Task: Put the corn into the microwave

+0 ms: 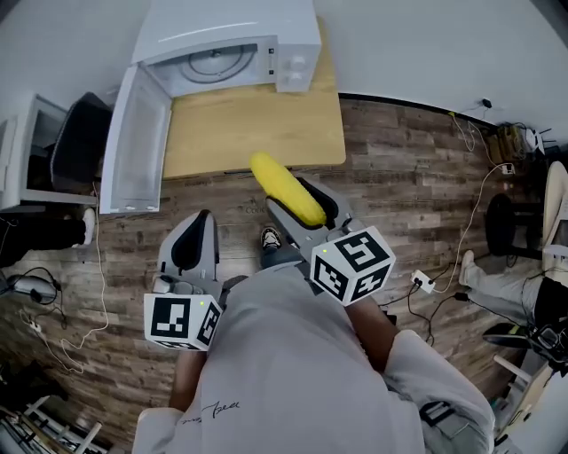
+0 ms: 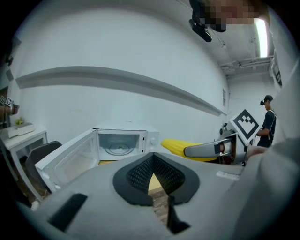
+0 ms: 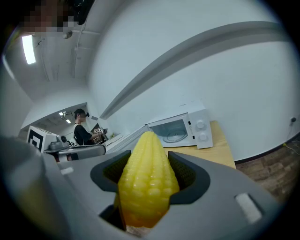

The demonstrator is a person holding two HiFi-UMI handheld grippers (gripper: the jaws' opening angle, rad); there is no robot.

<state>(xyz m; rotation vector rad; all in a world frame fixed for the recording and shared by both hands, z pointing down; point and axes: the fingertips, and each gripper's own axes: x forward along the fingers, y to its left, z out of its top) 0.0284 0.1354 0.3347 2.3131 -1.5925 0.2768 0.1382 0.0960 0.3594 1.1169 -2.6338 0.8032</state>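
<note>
Wood-plank flooring [image 1: 426,204] runs under the person, whose grey shirt [image 1: 293,355] fills the bottom of the head view. Nearest to it, the left gripper [image 1: 197,232] is held low with its jaws pressed together and nothing between them; only a small wedge-shaped gap shows where the dark ribbed pads [image 2: 136,176] curve apart.

To that gripper's right and a little further forward, the right gripper [image 1: 297,197] pinches the corn [image 1: 286,188]. The yellow cob lies lengthwise between the jaws, and its tapered end sticks out past the jaw tips toward the table. The right gripper view shows a pad pressing on each side of the cob.

A shoe [image 1: 271,238] shows on the floor between the two grippers. Just ahead of the corn's tip is the front edge of a light wooden table [image 1: 257,124].

Beyond the jaws, at the far end of that tabletop, stands the white microwave [image 1: 248,27]. Its door [image 1: 135,142] is swung fully open on the left gripper's side, and the glass turntable [image 1: 213,62] sits inside the cavity. Its two knobs [image 1: 295,66] are on the right gripper's side. A plain white wall [image 1: 426,44] rises behind it.
</note>
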